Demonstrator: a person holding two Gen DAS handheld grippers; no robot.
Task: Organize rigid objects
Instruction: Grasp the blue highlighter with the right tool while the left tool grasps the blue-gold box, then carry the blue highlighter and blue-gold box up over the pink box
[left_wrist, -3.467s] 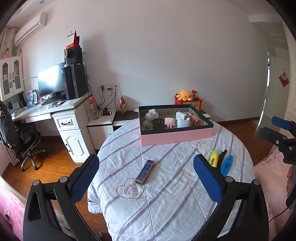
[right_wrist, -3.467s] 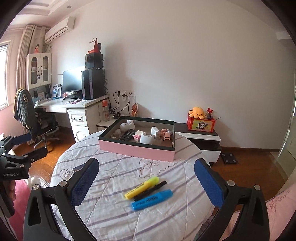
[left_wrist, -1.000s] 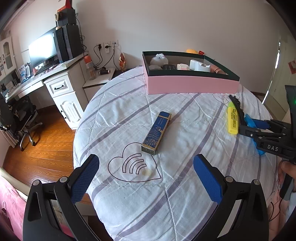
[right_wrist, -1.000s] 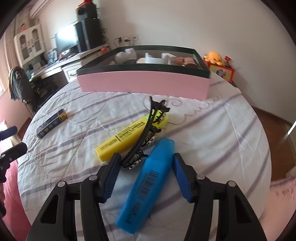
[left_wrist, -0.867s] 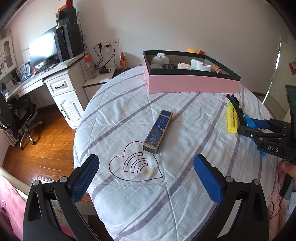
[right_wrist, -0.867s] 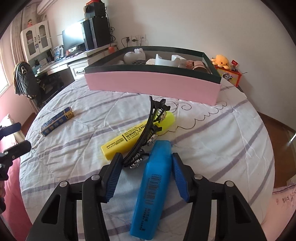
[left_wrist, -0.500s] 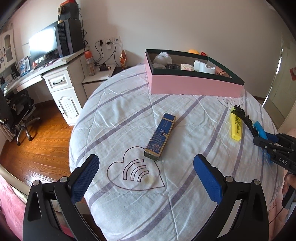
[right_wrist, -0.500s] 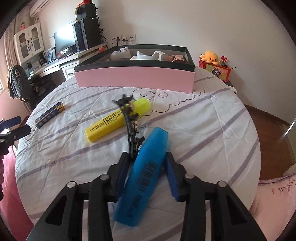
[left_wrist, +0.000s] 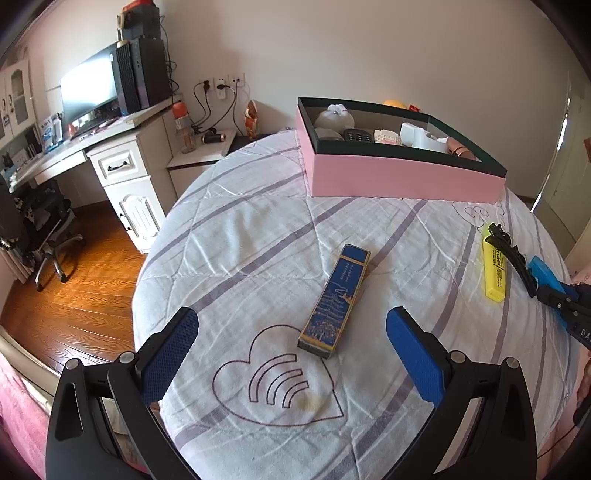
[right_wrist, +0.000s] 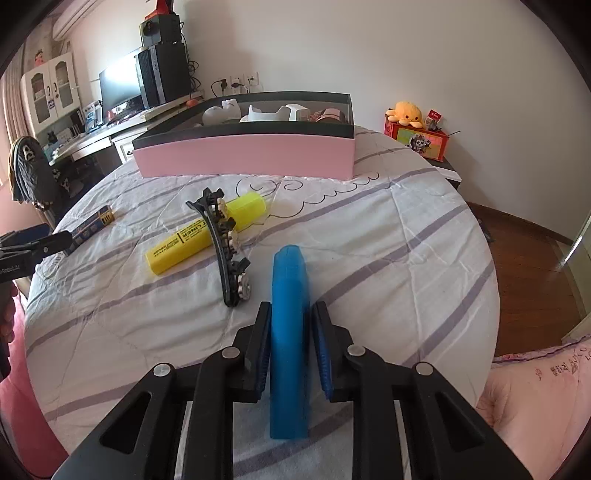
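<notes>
My right gripper (right_wrist: 290, 345) is shut on a blue highlighter (right_wrist: 289, 295), which stands on its narrow edge between the pads above the quilt. A yellow highlighter (right_wrist: 207, 232) and a black hair clip (right_wrist: 225, 245) lie just left of it. My left gripper (left_wrist: 291, 354) is open and empty, hovering over a long dark blue box (left_wrist: 335, 300) that lies on the quilt. A pink storage box (left_wrist: 399, 177) with a dark rim stands at the far side and holds several small items. The right gripper also shows in the left wrist view (left_wrist: 565, 306).
The round table is covered with a white striped quilt (left_wrist: 258, 236). A desk with a monitor (left_wrist: 90, 94) and an office chair (left_wrist: 33, 218) stand to the left. A low cabinet with a yellow plush (right_wrist: 408, 110) stands behind the table. A pink bed edge (right_wrist: 546, 387) lies at the right.
My right gripper has closed fully on the blue highlighter and turned it onto its edge. The hair clip has shifted slightly left. My left gripper has drifted a little closer to the dark blue box.
</notes>
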